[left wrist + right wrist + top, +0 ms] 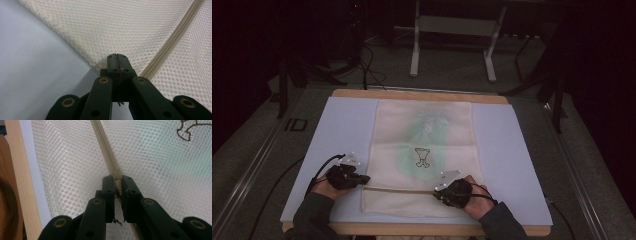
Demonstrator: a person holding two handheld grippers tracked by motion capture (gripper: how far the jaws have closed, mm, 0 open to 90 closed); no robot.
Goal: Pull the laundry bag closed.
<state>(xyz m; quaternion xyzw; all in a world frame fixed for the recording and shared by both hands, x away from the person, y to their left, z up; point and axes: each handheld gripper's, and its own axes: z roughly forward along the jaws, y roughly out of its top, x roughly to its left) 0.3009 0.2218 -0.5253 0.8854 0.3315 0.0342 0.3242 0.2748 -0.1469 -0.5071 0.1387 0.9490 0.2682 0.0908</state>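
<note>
Left gripper: jaws closed flat on the near left corner of the mesh laundry bag, beside the end of its zipper; judged an anchor, keeping the bag from sliding.

Right gripper: jaws nearly together, pinching the zipper tape or its slider (too small to tell which) towards the bag's right side; judged placed to run the zipper along while the other end is held.

Mesh laundry bag: cream, lying flat and lengthwise on the pale blue mat over a wooden table; a green garment with a brown motif shows through the mesh.

Zipper: stretched straight between both grippers near the bag's near edge.
</note>
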